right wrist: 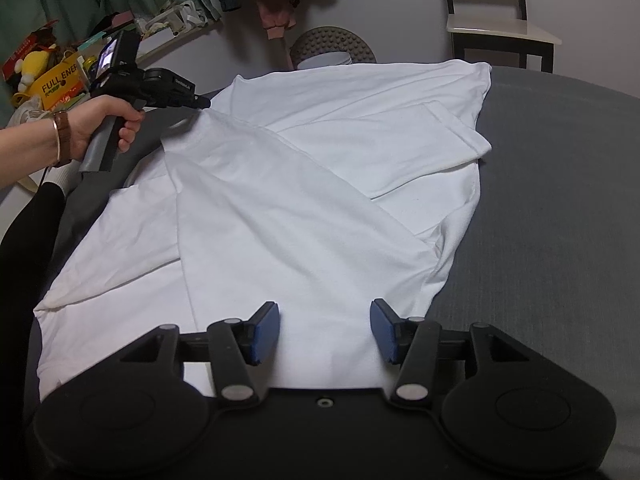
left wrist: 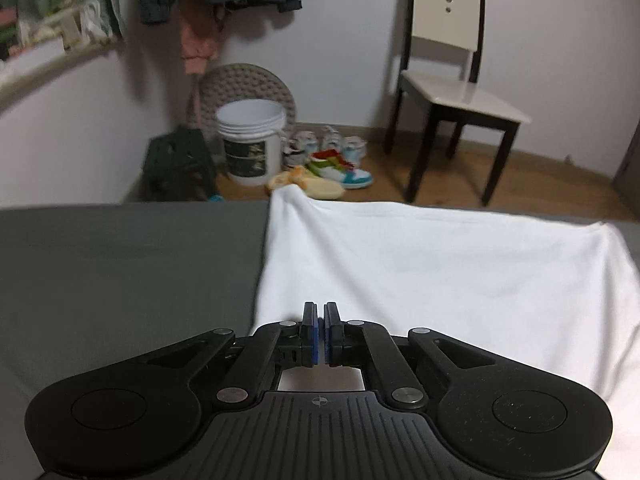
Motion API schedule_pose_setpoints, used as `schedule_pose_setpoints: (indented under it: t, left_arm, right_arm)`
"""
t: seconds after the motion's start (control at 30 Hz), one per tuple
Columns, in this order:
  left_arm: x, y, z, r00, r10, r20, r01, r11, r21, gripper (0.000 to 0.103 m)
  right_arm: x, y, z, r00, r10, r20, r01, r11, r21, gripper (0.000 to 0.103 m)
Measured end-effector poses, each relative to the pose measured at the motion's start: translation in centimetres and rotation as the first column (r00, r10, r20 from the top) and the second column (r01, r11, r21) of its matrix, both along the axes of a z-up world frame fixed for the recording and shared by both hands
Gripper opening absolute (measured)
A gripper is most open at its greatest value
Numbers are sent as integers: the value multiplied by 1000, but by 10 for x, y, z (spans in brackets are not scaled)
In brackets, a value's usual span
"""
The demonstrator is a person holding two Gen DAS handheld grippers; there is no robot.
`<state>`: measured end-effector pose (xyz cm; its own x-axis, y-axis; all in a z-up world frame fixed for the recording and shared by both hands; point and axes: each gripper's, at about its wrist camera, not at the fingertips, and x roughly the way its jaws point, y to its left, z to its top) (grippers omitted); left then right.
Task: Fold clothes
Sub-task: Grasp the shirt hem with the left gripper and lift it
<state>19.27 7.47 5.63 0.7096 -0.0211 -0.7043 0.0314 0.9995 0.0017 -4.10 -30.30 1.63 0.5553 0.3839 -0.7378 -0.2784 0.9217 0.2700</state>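
Observation:
A white T-shirt (left wrist: 440, 272) lies spread on the grey bed cover (left wrist: 120, 272). My left gripper (left wrist: 321, 312) is shut on an edge of the fabric, which rises taut toward its blue pads. In the right wrist view the T-shirt (right wrist: 320, 184) has one side folded diagonally across its body and a sleeve folded inward at the right. The left gripper (right wrist: 206, 103), held by a hand (right wrist: 100, 120), pinches a lifted corner at the far left. My right gripper (right wrist: 325, 320) stands open just above the shirt's near edge, with nothing between its fingers.
Beyond the bed's far edge stand a cream chair (left wrist: 452, 92), a white bucket (left wrist: 250, 140), a dark green stool (left wrist: 176, 160) and several shoes (left wrist: 340, 164). Jackets hang on the wall. A cluttered shelf (right wrist: 60, 76) runs along the left. Grey cover (right wrist: 560, 200) shows to the right.

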Motion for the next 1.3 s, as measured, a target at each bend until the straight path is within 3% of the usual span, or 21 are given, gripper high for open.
schedule_pose_setpoints:
  t: [0.13,0.23,0.3,0.37,0.43,0.53,0.6,0.77,0.93,1.0,1.1,1.17,1.3]
  left_arm:
    - [3,-4,0,1000,-2,-1,2,997,79,3]
    - [-7,7,16,997,-8,75,5,999,39,3]
    - [-16,17,27,996,6,85,-5,1000,-14,3]
    - [-33,25,40,995,-55,82,61,995,-79,3]
    - [-60,23,51,981,-179,72,184,980,-76,3]
    - [-115,5,64,925,-377,55,378,926,2,4]
    - [-154,-5,67,891,-453,44,452,892,19,4]
    - [-235,-20,52,798,-602,-36,602,798,-5,4]
    - [-296,-48,26,632,-754,-179,775,613,153,4]
    - [-316,-56,25,587,-788,-185,808,559,184,4]
    - [-342,-60,30,552,-815,-177,831,520,197,4]
    - [-356,-62,33,537,-827,-166,839,505,202,4]
    - [-388,-67,41,544,-829,-129,833,514,207,4]
  right_arm:
    - [-1,-1,0,1000,3,2,-3,1000,4,51]
    - [-1,-5,3,1000,1,0,-1,1000,9,51]
    - [-3,-12,9,1000,-25,15,26,1000,-11,51]
    - [-8,-18,16,998,-42,49,46,997,-67,50]
    - [-13,-22,22,997,-26,75,32,996,-84,50]
    - [-21,-22,31,996,54,72,-56,998,33,48]
    - [-27,-12,31,992,119,38,-121,991,59,48]
    - [-42,3,8,972,168,-166,-155,984,86,46]
    - [-61,3,14,962,139,-234,-144,990,-5,46]
    - [-68,4,16,957,137,-254,-157,986,-63,46]
    - [-80,6,23,957,140,-253,-174,978,-117,47]
    - [-92,11,36,968,152,-202,-186,969,-163,49]
    - [-117,29,65,975,221,-16,-220,954,-204,67]
